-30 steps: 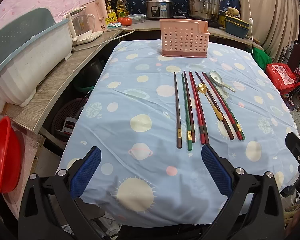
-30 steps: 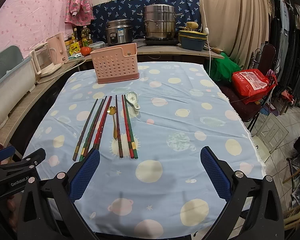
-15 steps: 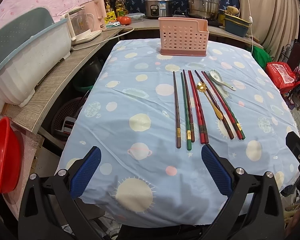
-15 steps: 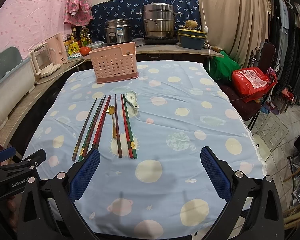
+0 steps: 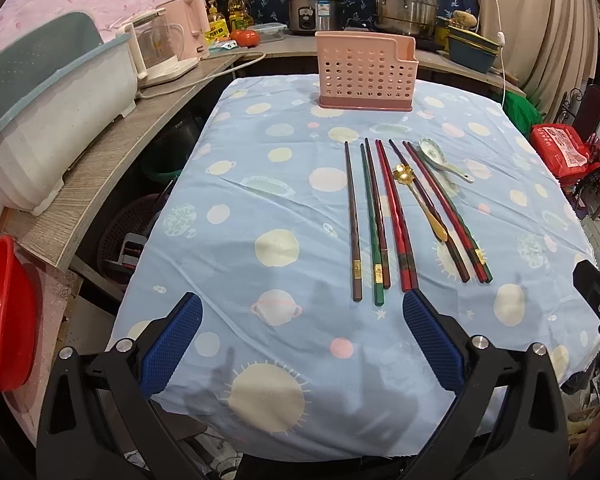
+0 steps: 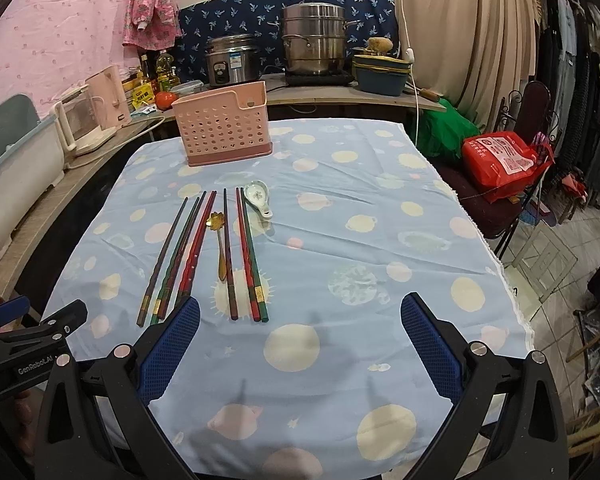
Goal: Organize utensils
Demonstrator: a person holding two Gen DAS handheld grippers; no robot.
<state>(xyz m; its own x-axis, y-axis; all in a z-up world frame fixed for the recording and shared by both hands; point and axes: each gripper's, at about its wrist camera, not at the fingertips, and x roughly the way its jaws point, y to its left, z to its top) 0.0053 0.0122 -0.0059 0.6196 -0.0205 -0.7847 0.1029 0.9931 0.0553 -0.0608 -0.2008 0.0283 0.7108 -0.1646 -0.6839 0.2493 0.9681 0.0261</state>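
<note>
Left gripper (image 5: 302, 330) and right gripper (image 6: 300, 330) both spread wide, empty, poised above the tablecloth (image 5: 260, 208) edge nearest the cameras. Just beyond: chopsticks (image 5: 374, 220), gold spoon (image 5: 420, 200), ceramic spoon (image 5: 440, 158) in a row. Farther back, upright: pink holder (image 5: 366, 72).

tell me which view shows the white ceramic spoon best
The left wrist view: the white ceramic spoon lies with bowl and handle both spread out. The right wrist view shows it foreshortened, handle pointing toward the camera.
</note>
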